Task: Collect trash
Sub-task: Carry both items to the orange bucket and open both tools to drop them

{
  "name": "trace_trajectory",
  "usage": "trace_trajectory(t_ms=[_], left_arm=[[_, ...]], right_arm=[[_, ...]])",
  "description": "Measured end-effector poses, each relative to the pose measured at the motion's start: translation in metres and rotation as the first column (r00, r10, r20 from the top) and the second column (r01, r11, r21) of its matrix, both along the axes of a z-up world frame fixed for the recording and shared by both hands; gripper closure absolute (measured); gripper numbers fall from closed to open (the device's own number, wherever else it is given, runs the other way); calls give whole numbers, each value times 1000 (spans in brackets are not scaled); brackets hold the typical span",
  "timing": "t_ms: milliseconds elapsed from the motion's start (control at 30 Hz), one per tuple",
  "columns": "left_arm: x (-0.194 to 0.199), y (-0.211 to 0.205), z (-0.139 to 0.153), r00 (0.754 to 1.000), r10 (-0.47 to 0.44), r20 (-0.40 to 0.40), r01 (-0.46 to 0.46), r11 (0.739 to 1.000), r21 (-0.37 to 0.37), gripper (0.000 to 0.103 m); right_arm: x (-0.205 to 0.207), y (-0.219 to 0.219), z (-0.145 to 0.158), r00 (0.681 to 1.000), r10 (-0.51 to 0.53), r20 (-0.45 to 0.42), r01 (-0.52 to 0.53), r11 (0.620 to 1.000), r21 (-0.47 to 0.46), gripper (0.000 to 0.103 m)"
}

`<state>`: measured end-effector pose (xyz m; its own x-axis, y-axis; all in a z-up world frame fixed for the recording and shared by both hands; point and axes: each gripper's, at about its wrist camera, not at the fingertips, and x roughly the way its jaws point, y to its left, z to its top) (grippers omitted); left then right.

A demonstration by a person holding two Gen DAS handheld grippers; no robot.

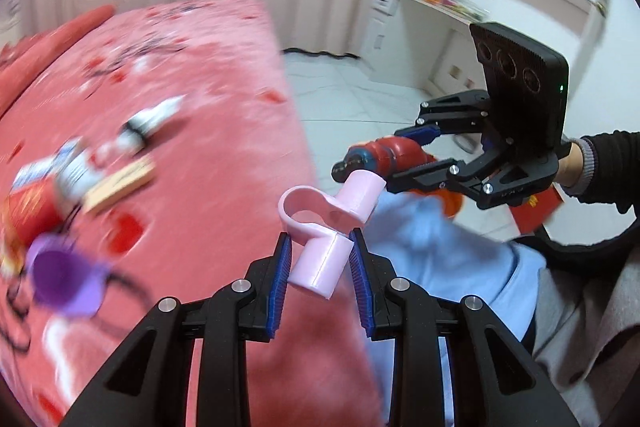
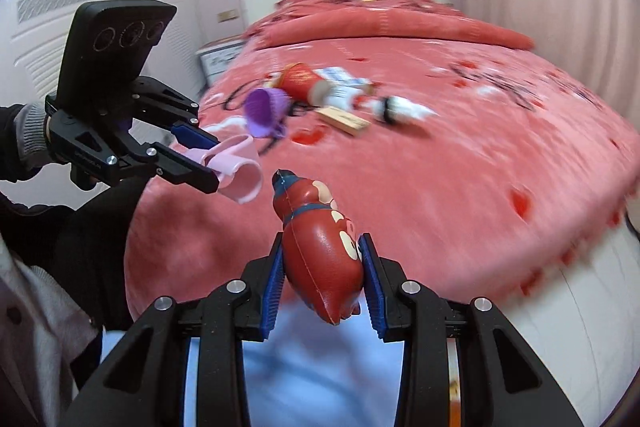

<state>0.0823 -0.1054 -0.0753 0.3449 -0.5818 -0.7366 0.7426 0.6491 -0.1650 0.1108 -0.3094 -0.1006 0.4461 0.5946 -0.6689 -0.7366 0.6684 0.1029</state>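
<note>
The left claw (image 1: 319, 255) pinches a pink plastic clip (image 1: 326, 223) by its tube end, held up beside the bed (image 1: 224, 75). The right claw (image 2: 322, 279) is clamped on a red squishy toy (image 2: 320, 247) above a light blue bag (image 2: 320, 379). A purple cup (image 2: 265, 111), a red carton (image 2: 298, 81) and wrappers (image 2: 394, 107) lie on the bed's pink cover.

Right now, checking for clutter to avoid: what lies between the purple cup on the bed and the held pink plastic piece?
Only bare pink bedspread, seen in the right wrist view.
</note>
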Motion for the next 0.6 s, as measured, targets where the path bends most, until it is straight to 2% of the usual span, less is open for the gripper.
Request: trace_trajectory(t_ms=[133,300,433,600], left_arm=[[8,-59,3,993,-119,11,119,993,-9,72],[17,-140,-6,962,-274,-8,274,962,-20,72],[19,-201,-15,926,-376,-26,375,927,-22,72],[23,-255,-27,891,-449,-67,448,893,-34,72]], right_arm=[[-20,-63,0,989,-149,-5,149,989,9,67],[-46,-144,-14,945,-327,-30,328,944,26,67],[-65,-205,-32,883,-464,-72,466,884,27,67],[-78,-272,-66,799,-587,-129,593,805,11,67]])
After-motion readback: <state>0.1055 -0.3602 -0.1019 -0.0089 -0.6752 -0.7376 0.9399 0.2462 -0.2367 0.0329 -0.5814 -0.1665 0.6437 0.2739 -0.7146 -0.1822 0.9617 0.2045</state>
